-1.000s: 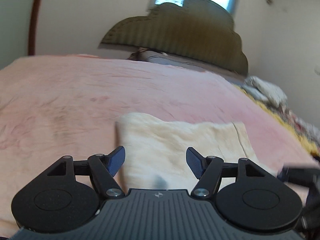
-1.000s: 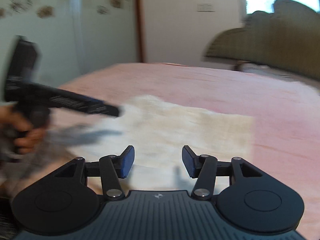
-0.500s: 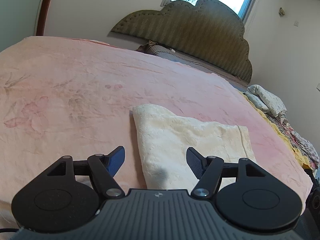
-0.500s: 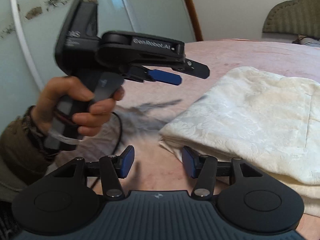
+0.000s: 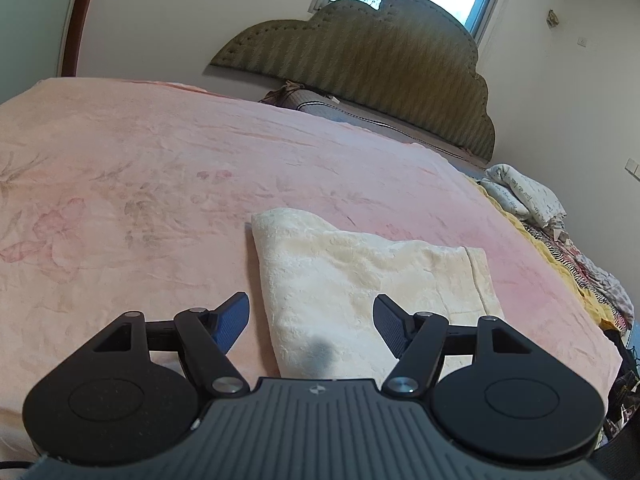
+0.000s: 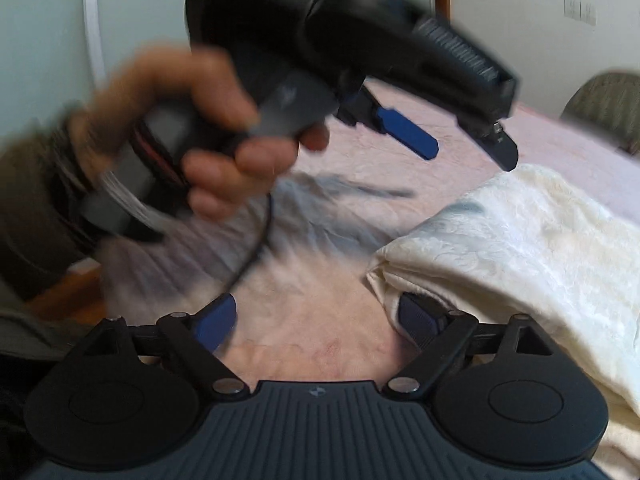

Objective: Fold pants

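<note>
The cream pants [image 5: 360, 280] lie folded into a thick rectangle on the pink bedspread [image 5: 140, 184]. My left gripper [image 5: 310, 322] hovers open over their near edge, nothing between its fingers. In the right wrist view the folded pants [image 6: 528, 248] fill the right side. My right gripper [image 6: 316, 322] is low over the bedspread [image 6: 312, 320] with its jaws opening; its right finger sits against the pants' near corner, and only bare bedspread lies between the fingers. The left gripper [image 6: 468, 148] also shows there, held by a hand [image 6: 208, 128] above the bed.
A padded olive headboard [image 5: 380, 56] and a window stand at the far end of the bed. A heap of crumpled clothes [image 5: 532, 204] lies along the bed's right edge. A black cable [image 6: 256, 240] hangs from the left gripper's handle.
My right gripper swung left and down to the pants' near corner, and its jaws spread wider. The left gripper stayed open above the near edge.
</note>
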Tool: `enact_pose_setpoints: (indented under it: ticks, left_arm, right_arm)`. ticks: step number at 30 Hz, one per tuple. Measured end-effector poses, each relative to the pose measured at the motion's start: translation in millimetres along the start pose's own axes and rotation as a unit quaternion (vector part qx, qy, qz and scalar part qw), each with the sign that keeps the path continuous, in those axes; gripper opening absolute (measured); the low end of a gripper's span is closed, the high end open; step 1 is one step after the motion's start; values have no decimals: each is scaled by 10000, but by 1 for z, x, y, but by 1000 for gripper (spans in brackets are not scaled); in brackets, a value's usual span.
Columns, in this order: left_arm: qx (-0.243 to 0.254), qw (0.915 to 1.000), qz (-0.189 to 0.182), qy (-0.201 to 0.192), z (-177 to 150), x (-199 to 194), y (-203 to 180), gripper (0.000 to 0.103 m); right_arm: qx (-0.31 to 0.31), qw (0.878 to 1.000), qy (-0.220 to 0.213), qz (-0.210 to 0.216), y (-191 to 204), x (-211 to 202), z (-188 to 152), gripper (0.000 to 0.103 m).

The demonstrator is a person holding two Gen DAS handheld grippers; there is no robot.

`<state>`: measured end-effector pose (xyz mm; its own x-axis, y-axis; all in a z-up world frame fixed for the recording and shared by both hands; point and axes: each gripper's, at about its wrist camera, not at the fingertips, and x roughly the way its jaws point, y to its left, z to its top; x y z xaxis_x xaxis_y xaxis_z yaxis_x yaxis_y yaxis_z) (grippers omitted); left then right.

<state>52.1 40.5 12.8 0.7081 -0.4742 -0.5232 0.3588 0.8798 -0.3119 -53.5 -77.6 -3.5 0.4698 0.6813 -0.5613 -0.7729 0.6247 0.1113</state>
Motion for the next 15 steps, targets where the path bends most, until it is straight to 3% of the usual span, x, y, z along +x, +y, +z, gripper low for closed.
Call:
enact_pose_setpoints:
  ticks: [2,3,5,7,10,12,13,15]
  left_arm:
    - [122,9999,-47,-104,2,-2,-4,71]
    - [206,9996,-120,-153,3,-2,-7,71]
    - [464,9980,-385,-201,4,1,-17,71]
    - [842,9938,-710,-156,1,7,-33,71]
    - [1514,9837,-910,340,-15,29,-55,72]
    - [1786,9780,-727,797,-30,49,-64,71]
    - [1910,9762,-635,810,-34,52,-68,71]
    - [2009,9752,-668,646,-29,51,-70,72]
  right_arm:
    - [138,9981,-303,510,-9,-29,5,87]
    - [97,9977,-490,468,-12,-43,6,87]
    - [161,9965,-820,-48,-27,-71,9,87]
    - [381,9911,-935,-868,-51,-86,7,87]
    - [898,9730,-719,-2000,-89,-93,-8,87]
    - [1113,9671,-321,-2266,-109,-88,-26,87]
    - [1168,9678,7,-2230,-118,-81,-35,86]
    - [1197,9709,-146,-2068,-122,-89,-40,87]
